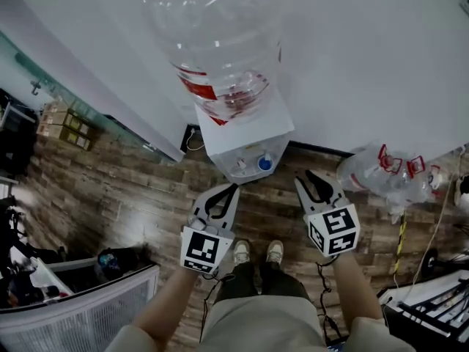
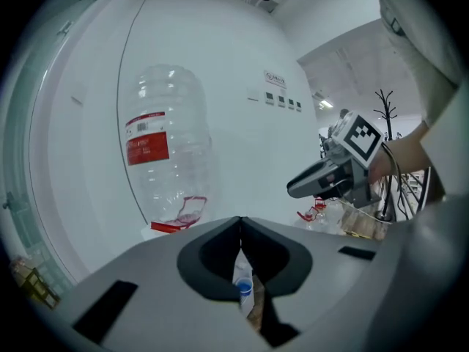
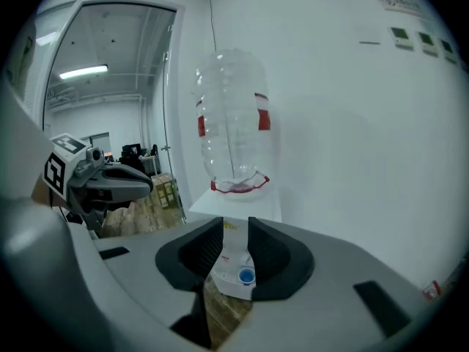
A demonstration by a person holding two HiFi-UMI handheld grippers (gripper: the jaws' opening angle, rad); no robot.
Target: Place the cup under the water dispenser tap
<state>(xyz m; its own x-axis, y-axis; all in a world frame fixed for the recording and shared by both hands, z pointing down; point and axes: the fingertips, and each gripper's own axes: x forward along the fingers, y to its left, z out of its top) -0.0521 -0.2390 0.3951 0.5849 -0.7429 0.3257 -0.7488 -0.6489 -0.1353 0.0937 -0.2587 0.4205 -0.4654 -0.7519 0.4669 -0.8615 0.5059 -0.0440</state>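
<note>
No cup shows in any view. The white water dispenser [image 1: 249, 134] stands against the wall and carries a large clear bottle [image 1: 220, 42] with a red label. Its blue tap [image 1: 265, 163] and a second tap [image 1: 240, 164] face me. My left gripper [image 1: 234, 188] hangs just in front of the taps, shut, its tips touching with nothing between them [image 2: 240, 222]. My right gripper [image 1: 311, 177] is level with it to the right, open by a narrow gap and empty [image 3: 234, 226]. Through that gap the blue tap [image 3: 245, 276] appears below.
Several empty clear bottles [image 1: 388, 174] lie on the wooden floor to the dispenser's right, beside cables. A white slatted basket [image 1: 95, 306] stands at lower left and cardboard boxes [image 1: 66, 127] by the glass wall. The person's shoes [image 1: 256, 253] are under the grippers.
</note>
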